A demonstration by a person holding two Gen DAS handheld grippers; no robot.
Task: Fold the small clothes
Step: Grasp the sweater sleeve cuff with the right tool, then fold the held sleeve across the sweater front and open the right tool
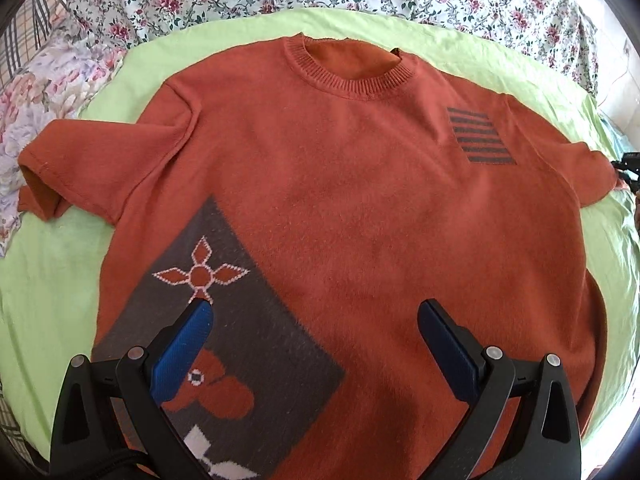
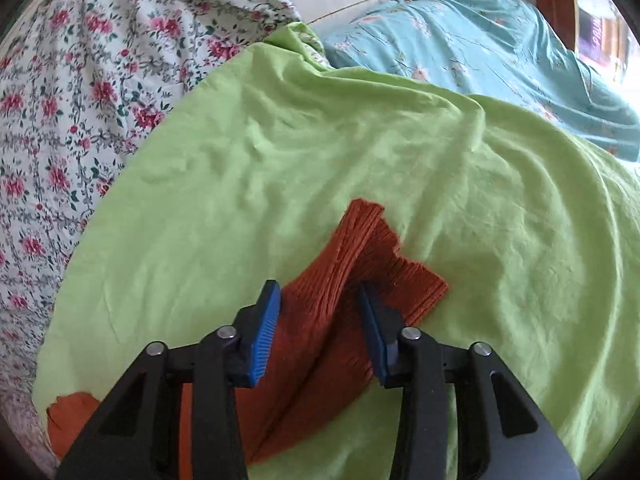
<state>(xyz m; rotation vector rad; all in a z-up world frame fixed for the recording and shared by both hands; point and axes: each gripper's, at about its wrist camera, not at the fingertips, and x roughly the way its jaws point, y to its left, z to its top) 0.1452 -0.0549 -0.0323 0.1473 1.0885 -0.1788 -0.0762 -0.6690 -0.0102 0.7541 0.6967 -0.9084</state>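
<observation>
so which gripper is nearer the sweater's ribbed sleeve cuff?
Right. The right gripper straddles the bunched ribbed sleeve cuff, fabric between its blue pads. The left gripper hovers open over the orange sweater near its hem, far from that cuff.

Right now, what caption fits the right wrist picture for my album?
Right hand-held gripper closing around bunched sleeve of the orange sweater on the green sheet.

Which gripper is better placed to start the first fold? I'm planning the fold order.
Right. The right gripper already has the sweater's sleeve bunched between its fingers, while the left gripper hangs wide open above the hem.
</observation>
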